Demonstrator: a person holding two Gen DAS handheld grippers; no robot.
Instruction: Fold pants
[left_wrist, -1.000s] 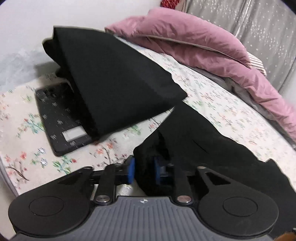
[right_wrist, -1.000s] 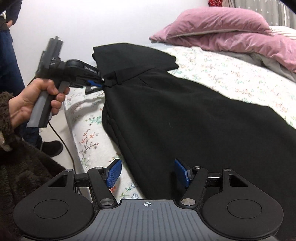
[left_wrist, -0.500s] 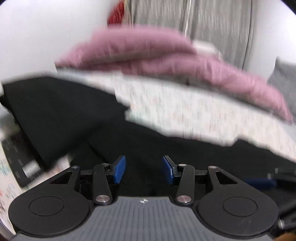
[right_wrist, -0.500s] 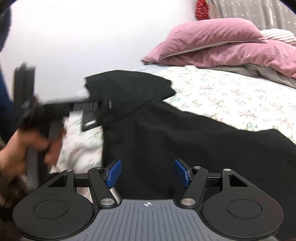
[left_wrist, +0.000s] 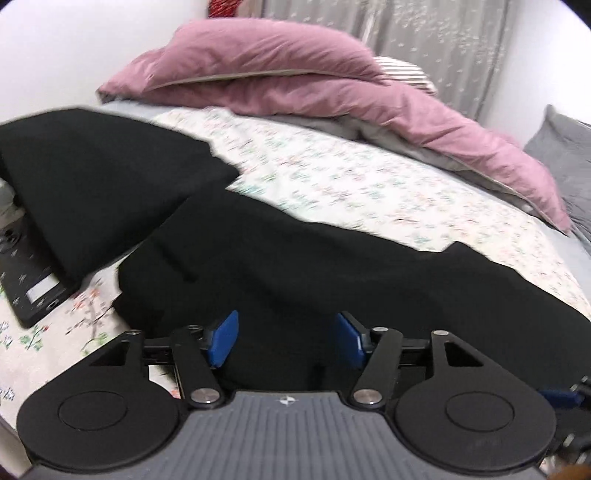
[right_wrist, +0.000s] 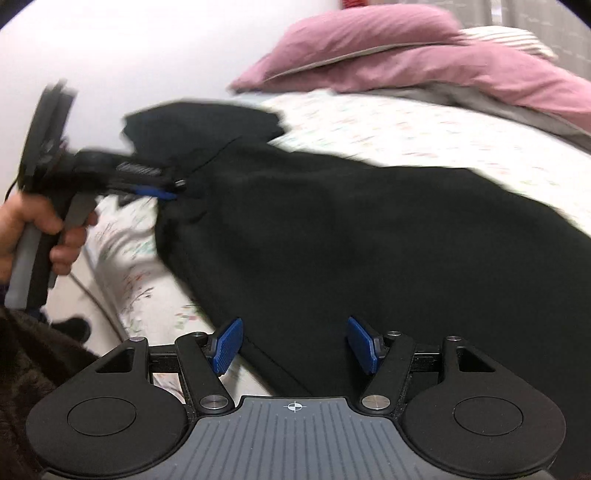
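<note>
Black pants (left_wrist: 332, 266) across floral bedsheet (left_wrist: 369, 177), pink duvet (left_wrist: 295, 81), perhaps curtains behind.

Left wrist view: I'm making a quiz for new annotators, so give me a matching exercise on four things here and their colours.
Things:
1. pants
2. pillow
3. bed sheet
4. gripper pads

Colours:
A. blue
B. white with a floral print
C. black
D. pink

Pairs: 1-C, 2-D, 3-B, 4-A
</note>
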